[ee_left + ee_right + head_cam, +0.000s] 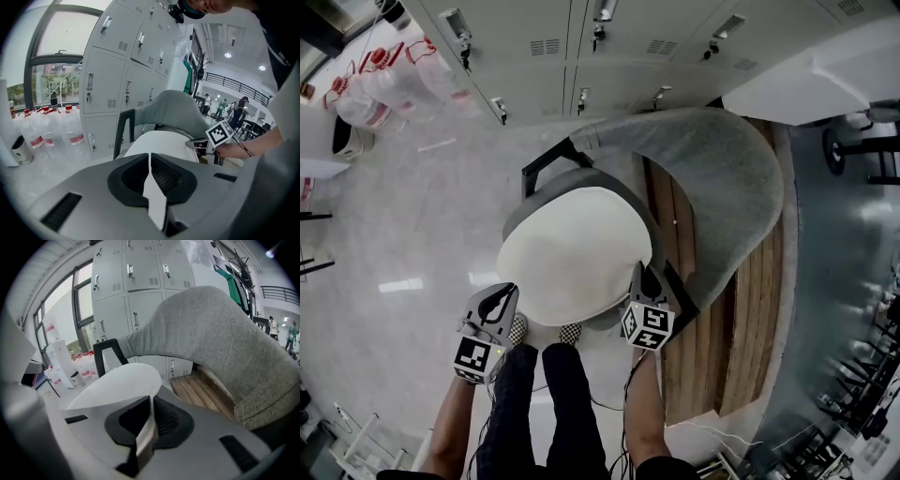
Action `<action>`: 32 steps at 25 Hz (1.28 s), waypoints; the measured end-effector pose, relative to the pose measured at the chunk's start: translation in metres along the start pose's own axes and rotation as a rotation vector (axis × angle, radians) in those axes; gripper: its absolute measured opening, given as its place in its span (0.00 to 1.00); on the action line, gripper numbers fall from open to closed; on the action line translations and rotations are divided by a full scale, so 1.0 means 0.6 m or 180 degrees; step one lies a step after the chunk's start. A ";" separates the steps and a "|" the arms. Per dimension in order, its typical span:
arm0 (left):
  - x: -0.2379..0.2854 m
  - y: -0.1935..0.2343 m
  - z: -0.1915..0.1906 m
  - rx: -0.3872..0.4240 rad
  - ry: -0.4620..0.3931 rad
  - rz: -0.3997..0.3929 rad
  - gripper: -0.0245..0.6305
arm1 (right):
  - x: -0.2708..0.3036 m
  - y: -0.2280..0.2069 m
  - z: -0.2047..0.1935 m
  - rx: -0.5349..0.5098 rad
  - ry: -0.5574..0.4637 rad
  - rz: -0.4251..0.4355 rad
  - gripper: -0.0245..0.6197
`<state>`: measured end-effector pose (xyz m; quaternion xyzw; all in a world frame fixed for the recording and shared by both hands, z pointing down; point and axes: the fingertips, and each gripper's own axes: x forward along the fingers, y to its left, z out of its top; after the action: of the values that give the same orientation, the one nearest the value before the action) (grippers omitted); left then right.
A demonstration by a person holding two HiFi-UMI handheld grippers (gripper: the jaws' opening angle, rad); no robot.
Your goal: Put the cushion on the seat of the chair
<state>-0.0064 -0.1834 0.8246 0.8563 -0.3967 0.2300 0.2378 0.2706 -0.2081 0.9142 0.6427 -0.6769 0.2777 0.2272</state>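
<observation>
In the head view a white oval cushion (572, 253) hangs over the seat (519, 212) of a grey upholstered chair whose curved backrest (712, 173) rises to the right. My left gripper (502, 306) is shut on the cushion's near left edge, and my right gripper (641, 289) is shut on its near right edge. The left gripper view shows the left gripper (152, 177) pinching a thin white edge of the cushion (159, 143). In the right gripper view the right gripper (149, 420) clamps the cushion (122, 383) likewise, with the backrest (211, 333) beyond. The seat's surface is hidden under the cushion.
Grey lockers (581, 47) stand behind the chair, with large water bottles (384, 84) at the far left. A wooden slatted bench (750, 319) runs along the chair's right side. The chair's black armrest (546, 161) sticks out on the left. The person's legs (544, 403) are just below the cushion.
</observation>
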 end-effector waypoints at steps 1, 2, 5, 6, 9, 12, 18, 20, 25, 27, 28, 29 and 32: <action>0.006 0.001 -0.005 0.0000 0.0006 -0.0004 0.08 | 0.008 -0.002 -0.004 0.0003 0.0008 -0.0005 0.10; 0.012 0.003 -0.012 -0.0002 0.0014 -0.0001 0.08 | 0.016 -0.004 -0.009 0.0008 0.0014 -0.0011 0.10; 0.026 0.007 -0.032 -0.0048 0.0046 0.0022 0.08 | 0.037 -0.011 -0.023 0.0020 0.0044 -0.0032 0.10; 0.030 0.007 -0.039 -0.0066 0.0057 0.0026 0.08 | 0.043 -0.014 -0.028 0.0023 0.0059 -0.0038 0.10; 0.041 0.008 -0.056 -0.0097 0.0087 0.0026 0.08 | 0.062 -0.022 -0.044 0.0028 0.0101 -0.0047 0.10; 0.047 0.018 -0.071 -0.0124 0.0116 0.0075 0.08 | 0.080 -0.028 -0.059 0.0066 0.0138 -0.0059 0.10; 0.050 0.033 -0.089 -0.0206 0.0148 0.0173 0.08 | 0.107 -0.037 -0.085 0.0074 0.0230 -0.0059 0.10; 0.048 0.036 -0.090 -0.0237 0.0149 0.0182 0.08 | 0.116 -0.040 -0.093 0.0075 0.0274 -0.0052 0.10; 0.038 0.044 -0.094 -0.0274 0.0137 0.0226 0.08 | 0.125 -0.040 -0.105 0.0092 0.0308 -0.0062 0.10; 0.036 0.041 -0.096 -0.0264 0.0138 0.0214 0.08 | 0.124 -0.039 -0.105 0.0110 0.0292 -0.0064 0.10; 0.036 0.040 -0.096 -0.0255 0.0142 0.0205 0.08 | 0.123 -0.039 -0.105 0.0133 0.0283 -0.0065 0.10; 0.037 0.038 -0.097 -0.0247 0.0145 0.0198 0.08 | 0.123 -0.041 -0.104 0.0162 0.0272 -0.0071 0.10; 0.036 0.032 -0.096 -0.0243 0.0135 0.0182 0.08 | 0.118 -0.050 -0.101 0.0200 0.0231 -0.0139 0.16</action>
<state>-0.0205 -0.1727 0.8864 0.8298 -0.4244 0.2395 0.2721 0.2926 -0.2209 1.0088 0.6537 -0.6450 0.3169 0.2374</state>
